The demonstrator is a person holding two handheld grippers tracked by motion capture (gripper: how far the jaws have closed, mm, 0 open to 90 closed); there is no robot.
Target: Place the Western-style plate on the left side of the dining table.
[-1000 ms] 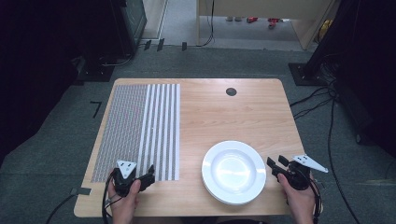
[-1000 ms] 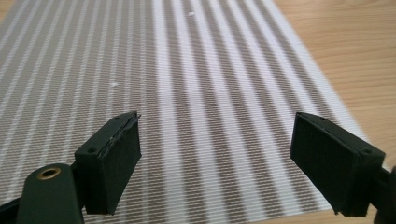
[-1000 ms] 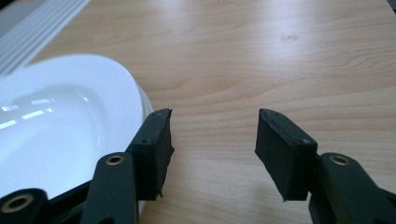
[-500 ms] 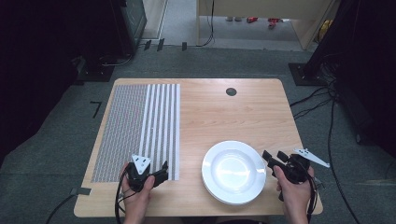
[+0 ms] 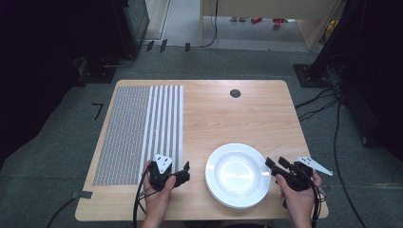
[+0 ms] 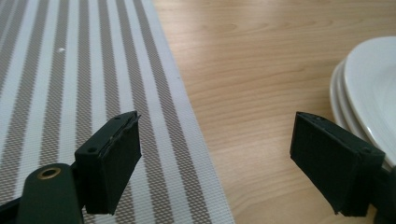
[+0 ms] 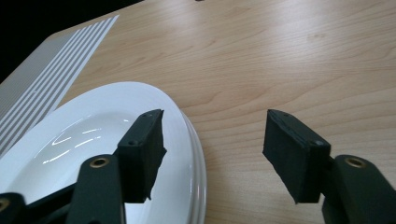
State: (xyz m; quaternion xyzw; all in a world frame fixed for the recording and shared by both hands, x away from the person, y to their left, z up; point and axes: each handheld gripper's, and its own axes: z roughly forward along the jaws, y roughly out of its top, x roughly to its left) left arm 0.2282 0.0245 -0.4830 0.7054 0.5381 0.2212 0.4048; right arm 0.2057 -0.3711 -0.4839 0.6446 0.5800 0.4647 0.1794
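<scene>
A stack of white plates (image 5: pixel 236 175) (image 7: pixel 93 135) (image 6: pixel 369 79) sits near the table's front edge, right of centre. My right gripper (image 5: pixel 276 163) (image 7: pixel 215 119) is at the stack's right rim, open. One jaw is over the top plate and the other over bare wood, and neither pad touches the rim. Its jaws have just been closing a little. My left gripper (image 5: pixel 185 172) (image 6: pixel 217 126) stands open over the right edge of the striped placemat (image 5: pixel 142 128) (image 6: pixel 70 70). It points toward the plates with nothing between its jaws.
The wooden table (image 5: pixel 237 118) has a round black cable hole (image 5: pixel 235 93) near its far edge. The placemat covers the left part of the table. Cables and dark furniture stand on the floor around it.
My left gripper has moved right from the placemat's front corner toward the plates. The right gripper has stayed at the plate rim, and its jaws widened, then narrowed.
</scene>
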